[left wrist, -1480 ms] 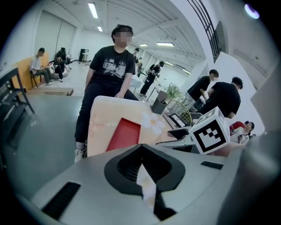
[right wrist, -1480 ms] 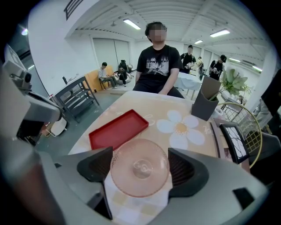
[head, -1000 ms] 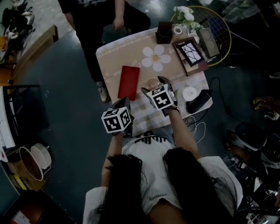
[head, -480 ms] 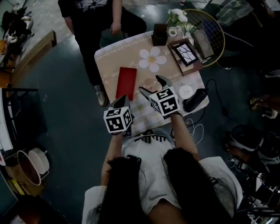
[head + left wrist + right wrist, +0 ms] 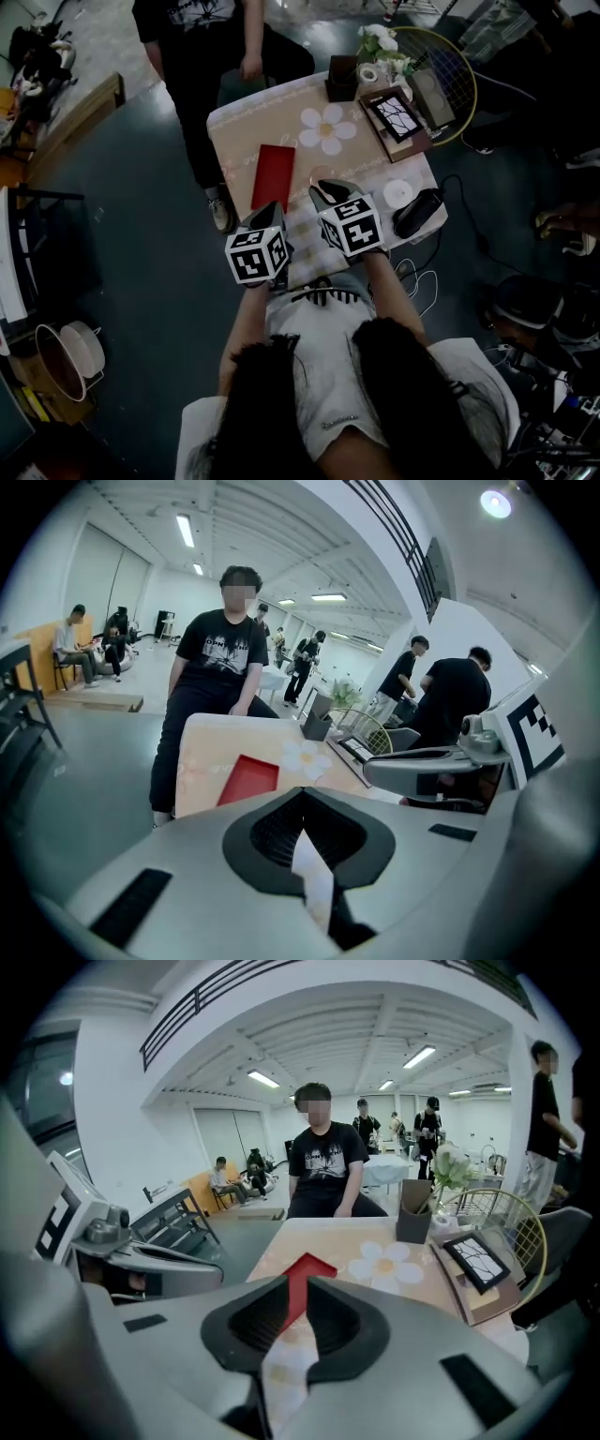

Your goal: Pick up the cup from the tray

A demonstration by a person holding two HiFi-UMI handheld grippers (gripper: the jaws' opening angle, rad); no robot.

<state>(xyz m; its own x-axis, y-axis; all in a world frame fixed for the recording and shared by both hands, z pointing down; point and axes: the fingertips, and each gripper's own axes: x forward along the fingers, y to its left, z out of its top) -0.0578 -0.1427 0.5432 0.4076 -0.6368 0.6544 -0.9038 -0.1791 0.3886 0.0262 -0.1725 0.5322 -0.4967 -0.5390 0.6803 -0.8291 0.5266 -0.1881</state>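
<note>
A red tray (image 5: 273, 176) lies flat on the left half of the small table (image 5: 234, 122); it also shows in the left gripper view (image 5: 248, 778). I cannot make out a cup in any view. My right gripper (image 5: 326, 190) hovers just right of the tray over the checked cloth. Its jaws are closing, with only a narrow gap left (image 5: 298, 1288). Nothing is between them; tray and cloth show through the slit. My left gripper (image 5: 272, 212) hangs at the table's near edge, shut and empty (image 5: 302, 803).
A white flower mat (image 5: 328, 128), a dark pen holder (image 5: 342, 77), a framed picture (image 5: 398, 114), a white disc (image 5: 397, 194) and a black object (image 5: 419, 212) fill the table's right side. A person (image 5: 216, 56) stands at the far edge. A racket (image 5: 450, 56) lies at the back right.
My right gripper's jaws have gone from wide apart to nearly together. The pale round thing seen between them a second ago no longer shows. Both grippers stay near the front edge.
</note>
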